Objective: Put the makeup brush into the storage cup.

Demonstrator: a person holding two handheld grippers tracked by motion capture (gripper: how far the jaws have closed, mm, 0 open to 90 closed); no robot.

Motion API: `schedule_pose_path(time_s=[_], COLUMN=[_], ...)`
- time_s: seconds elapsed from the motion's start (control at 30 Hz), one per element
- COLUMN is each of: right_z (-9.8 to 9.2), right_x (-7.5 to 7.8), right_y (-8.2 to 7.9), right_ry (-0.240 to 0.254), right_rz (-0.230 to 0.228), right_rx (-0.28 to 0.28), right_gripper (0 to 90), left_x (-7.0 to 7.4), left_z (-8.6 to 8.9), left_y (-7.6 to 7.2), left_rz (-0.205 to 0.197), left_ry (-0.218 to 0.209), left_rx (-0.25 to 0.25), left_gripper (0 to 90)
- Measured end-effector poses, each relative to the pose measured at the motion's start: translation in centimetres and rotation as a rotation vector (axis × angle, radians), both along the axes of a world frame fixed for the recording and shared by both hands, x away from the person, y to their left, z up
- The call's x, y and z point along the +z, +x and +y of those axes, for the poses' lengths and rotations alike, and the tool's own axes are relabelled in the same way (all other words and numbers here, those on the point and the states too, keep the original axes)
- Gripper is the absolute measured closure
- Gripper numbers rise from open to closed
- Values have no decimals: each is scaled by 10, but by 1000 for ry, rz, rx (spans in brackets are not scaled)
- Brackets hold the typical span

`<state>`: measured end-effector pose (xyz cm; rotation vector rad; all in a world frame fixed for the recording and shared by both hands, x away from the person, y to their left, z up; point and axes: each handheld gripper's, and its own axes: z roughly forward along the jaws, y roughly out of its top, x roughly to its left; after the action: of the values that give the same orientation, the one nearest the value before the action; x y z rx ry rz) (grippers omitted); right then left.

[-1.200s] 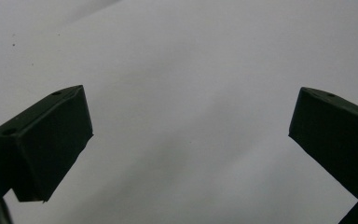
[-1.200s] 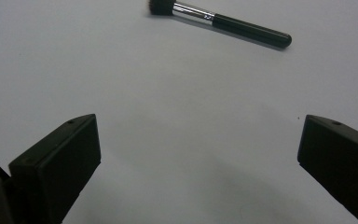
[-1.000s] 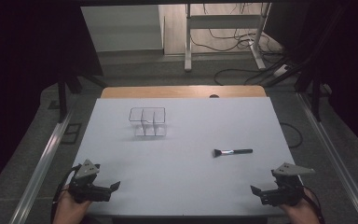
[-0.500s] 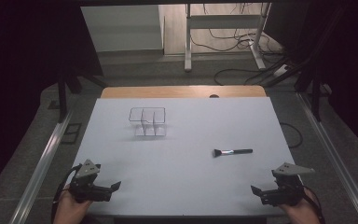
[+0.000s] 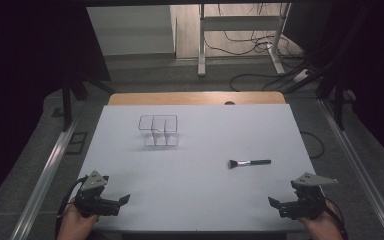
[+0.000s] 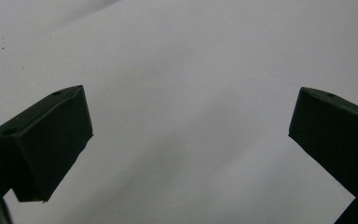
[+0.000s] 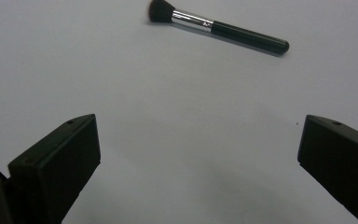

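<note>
The left tool [image 5: 122, 200] sits at the near left corner of the white worktop [image 5: 205, 200], jaws spread wide and holding nothing. The right tool [image 5: 275, 202] sits at the near right corner, jaws likewise spread and empty. Bare surface lies between them and ahead of each. A makeup brush [image 5: 249, 162] lies flat right of centre, near the right tool and well apart from the right edge. Its long axis runs across the worktop, bristles pointing left, black handle right. A clear divided organiser [image 5: 158, 131] stands left of centre, well apart from the brush.
</note>
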<state>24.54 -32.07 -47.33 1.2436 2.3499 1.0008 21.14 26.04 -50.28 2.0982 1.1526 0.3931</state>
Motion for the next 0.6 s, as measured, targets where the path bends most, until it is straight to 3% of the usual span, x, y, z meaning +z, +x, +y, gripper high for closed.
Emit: schedule_pose_path(time_s=[0.6], right_z=[4], right_x=[2], right_y=[7], right_ry=[-34], right_rz=[6], right_rx=[-4], right_gripper=[0], left_x=[-1], left_z=[-2], left_y=[0], left_rz=[1], left_ry=[36], left_rx=[-5], left_gripper=[0])
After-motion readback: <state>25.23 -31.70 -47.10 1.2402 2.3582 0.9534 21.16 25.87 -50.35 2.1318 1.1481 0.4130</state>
